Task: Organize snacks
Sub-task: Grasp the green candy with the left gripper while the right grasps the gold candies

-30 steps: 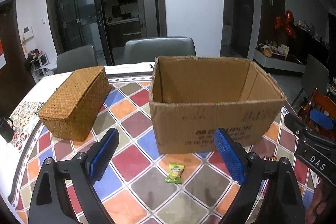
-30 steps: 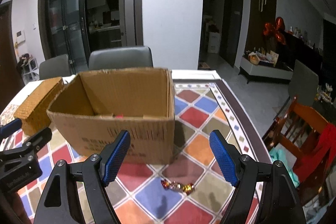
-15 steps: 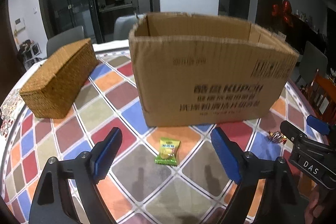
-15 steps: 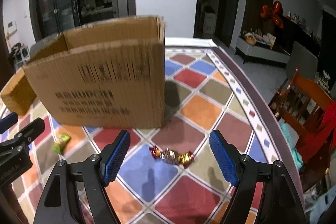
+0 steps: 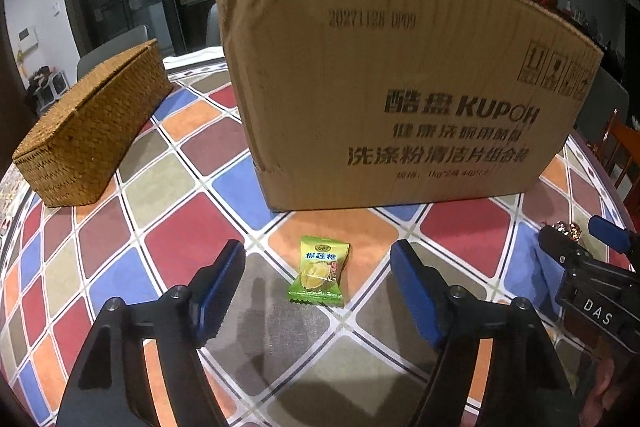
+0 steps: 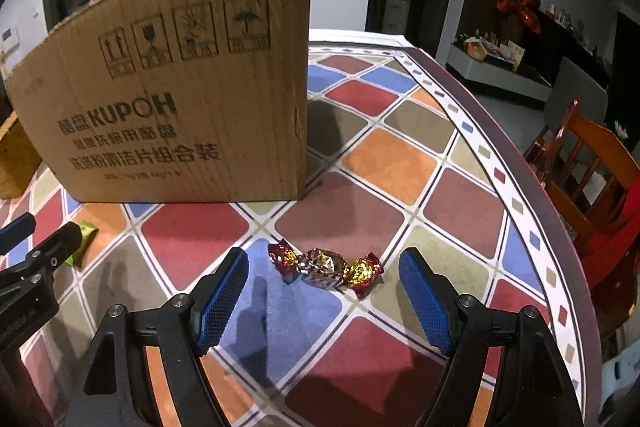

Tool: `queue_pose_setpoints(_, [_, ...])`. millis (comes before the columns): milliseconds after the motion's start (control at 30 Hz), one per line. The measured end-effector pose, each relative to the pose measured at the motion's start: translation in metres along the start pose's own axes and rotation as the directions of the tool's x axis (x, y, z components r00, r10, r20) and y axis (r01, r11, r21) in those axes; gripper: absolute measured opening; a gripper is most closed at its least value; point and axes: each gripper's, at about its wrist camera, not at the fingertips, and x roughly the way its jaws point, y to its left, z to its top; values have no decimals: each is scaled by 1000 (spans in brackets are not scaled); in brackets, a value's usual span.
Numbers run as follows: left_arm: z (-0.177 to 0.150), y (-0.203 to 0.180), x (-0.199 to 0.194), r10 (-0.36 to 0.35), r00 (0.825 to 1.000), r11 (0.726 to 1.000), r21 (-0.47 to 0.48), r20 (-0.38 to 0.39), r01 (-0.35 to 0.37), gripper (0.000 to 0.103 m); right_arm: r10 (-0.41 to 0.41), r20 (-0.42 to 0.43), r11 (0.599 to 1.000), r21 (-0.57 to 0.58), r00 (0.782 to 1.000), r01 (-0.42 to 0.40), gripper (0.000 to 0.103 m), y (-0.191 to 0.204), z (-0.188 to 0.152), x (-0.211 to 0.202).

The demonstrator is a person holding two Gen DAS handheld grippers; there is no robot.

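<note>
candy sits between both pairs of jaws, one piece per hand. the left gripper has its blue pads either side of the green sachet, jaws closing but not yet touching it; the sachet lies flat on the chequered tablecloth, at about 6 o'clock from the cardboard box. the right gripper stands open and empty around the foil-wrapped sweet, which lies crosswise with its red and gold twisted ends pointing at the pads, at roughly 5 o'clock from the box's near corner.

to do this well, i'd bring each set of tips low to the cloth before pinching, since both pieces lie low — a high pinch would likely skate over them. the sachet is best caught across its puffed middle, not the crimped edges. for the sweet, closing along its length would probably only crush the twists, so a slight turn of the wrist to catch the fat centre seems wiser.

containers: the box stands upright with its printed side facing both cameras — its inside is hidden from here, so i can't tell what it holds. the woven basket, at about 9 o'clock from the box, appears lidded, contents unseen.
</note>
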Motion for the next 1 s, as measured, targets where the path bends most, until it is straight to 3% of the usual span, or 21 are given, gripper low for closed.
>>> queue_pose_setpoints(133, [-1, 0, 3, 7, 1000, 1000, -7, -5, -7, 72, -3, -12, 1000, 2, 1000, 3, 79, 1, 0, 6])
queue_pose_setpoints(400, [-5, -1, 13, -9, 999, 1000, 1, -37, 9, 48, -6, -31, 1000, 3, 999, 6, 78, 1, -3, 12])
queue_pose_setpoints(600, [-8, -2, 19, -37, 998, 999, -2, -59, 37, 29, 20, -33, 1000, -4, 999, -20, 56, 2, -4, 13])
queue_pose_setpoints(833, [-8, -1, 19, -46, 997, 999, 2, -55, 46, 27, 32, -17, 999, -38, 999, -33, 38, 9, -5, 9])
queue_pose_setpoints(1000, [-7, -4, 12, -47, 998, 999, 0, -46, 47, 26, 49, -12, 998, -32, 999, -50, 32, 10, -6, 4])
